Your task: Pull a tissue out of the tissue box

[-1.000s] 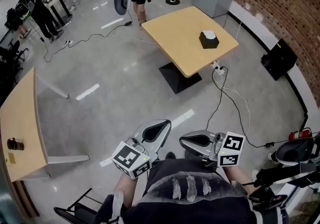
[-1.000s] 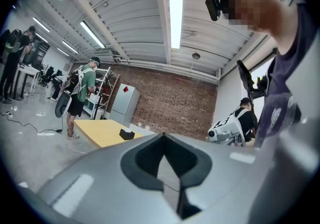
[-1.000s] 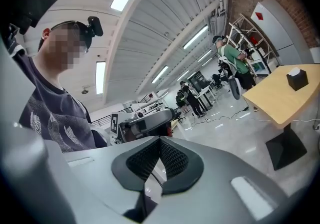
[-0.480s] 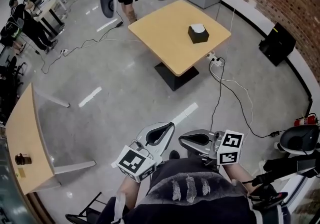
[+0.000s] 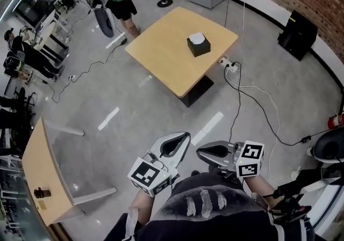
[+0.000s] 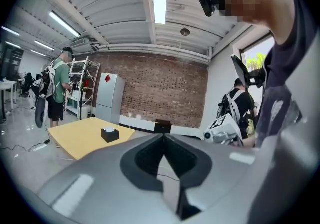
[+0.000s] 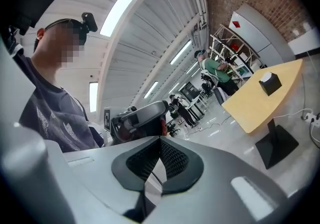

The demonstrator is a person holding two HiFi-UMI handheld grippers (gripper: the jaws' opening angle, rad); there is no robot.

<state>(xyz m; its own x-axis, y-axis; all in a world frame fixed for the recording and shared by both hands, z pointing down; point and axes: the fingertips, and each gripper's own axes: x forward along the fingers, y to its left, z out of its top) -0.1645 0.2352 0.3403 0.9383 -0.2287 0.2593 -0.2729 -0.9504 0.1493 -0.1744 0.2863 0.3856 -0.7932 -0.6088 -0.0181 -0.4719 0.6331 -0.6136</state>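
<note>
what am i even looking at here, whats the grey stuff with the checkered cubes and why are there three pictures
There is no robot here: a person holds a hand tool in each hand, the left tongs and the right tongs. The marker cubes are part of those tools. The top-down picture comes from a camera on the person's head. The other two come from wide-angle cameras riding on each tool and looking along its jaws, which is why a grey shape fills the bottom of each. Both pairs of jaws are closed on nothing. Some way off stands a wooden table, and on it sits a dark tissue box with a white tissue showing on top.
</note>
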